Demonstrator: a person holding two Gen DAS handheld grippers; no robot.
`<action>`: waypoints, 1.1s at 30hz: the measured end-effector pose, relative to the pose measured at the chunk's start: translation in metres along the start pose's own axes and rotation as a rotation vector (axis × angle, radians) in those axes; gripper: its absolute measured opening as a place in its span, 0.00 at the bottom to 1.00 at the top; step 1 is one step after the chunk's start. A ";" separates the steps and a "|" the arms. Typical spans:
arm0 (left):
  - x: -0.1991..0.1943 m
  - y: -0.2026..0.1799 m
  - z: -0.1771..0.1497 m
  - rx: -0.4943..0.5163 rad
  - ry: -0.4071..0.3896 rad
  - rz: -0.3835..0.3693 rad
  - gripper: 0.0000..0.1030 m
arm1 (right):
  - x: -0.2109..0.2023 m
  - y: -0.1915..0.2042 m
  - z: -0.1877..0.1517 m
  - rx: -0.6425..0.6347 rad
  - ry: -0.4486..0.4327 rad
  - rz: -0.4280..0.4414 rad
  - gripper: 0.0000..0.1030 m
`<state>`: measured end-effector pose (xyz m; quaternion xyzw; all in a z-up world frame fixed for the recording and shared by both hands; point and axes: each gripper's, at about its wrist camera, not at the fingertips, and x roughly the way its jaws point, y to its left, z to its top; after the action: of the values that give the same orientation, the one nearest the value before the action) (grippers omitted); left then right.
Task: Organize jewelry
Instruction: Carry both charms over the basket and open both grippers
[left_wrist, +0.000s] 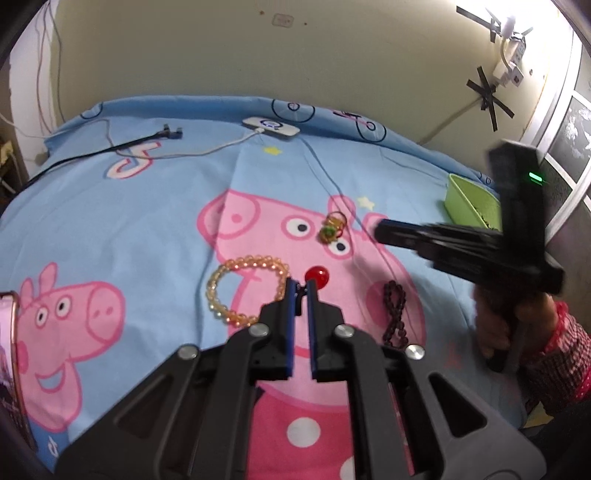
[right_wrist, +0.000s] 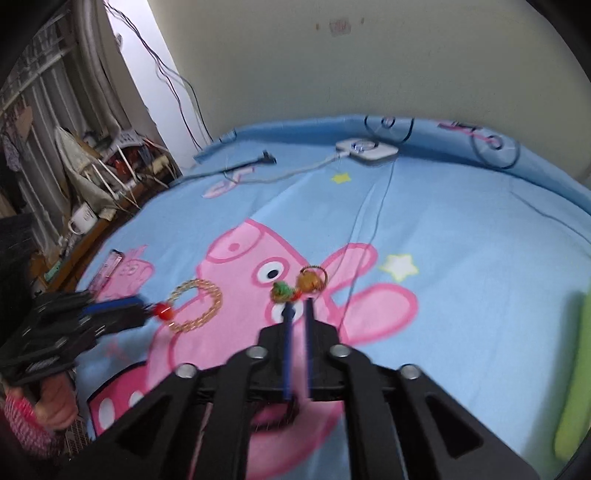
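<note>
We work over a blue cartoon bedsheet (left_wrist: 129, 221). The left gripper (left_wrist: 301, 286) has its jaws drawn nearly together on what looks like the red bead piece (left_wrist: 317, 276), right at the tips; from the right wrist view the bead (right_wrist: 163, 311) sits at those tips too. The right gripper (right_wrist: 299, 306) is clenched, and the green-and-gold ring cluster (right_wrist: 297, 288) sits at its tips; blur keeps us from saying it is gripped. The amber bead bracelet (left_wrist: 243, 288) lies left of centre, the dark bead strand (left_wrist: 395, 314) right of it, the green tray (left_wrist: 471, 201) far right. We judge these pieces light, the strung ones limp and slippery: pinch across beads or ring band.
</note>
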<state>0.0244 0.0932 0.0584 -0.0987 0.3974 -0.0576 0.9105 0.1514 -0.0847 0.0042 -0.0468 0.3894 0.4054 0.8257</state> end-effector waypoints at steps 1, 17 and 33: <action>-0.002 0.000 -0.002 -0.002 0.000 0.003 0.06 | 0.007 0.002 0.004 -0.019 0.011 0.008 0.16; 0.005 0.002 -0.010 -0.020 0.022 -0.024 0.06 | 0.029 0.021 0.002 -0.214 0.092 -0.059 0.00; 0.042 -0.126 0.068 0.237 0.005 -0.252 0.06 | -0.185 -0.094 -0.076 0.189 -0.316 -0.224 0.00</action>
<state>0.0991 -0.0277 0.1019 -0.0395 0.3744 -0.2178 0.9004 0.1039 -0.2948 0.0553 0.0521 0.2839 0.2752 0.9171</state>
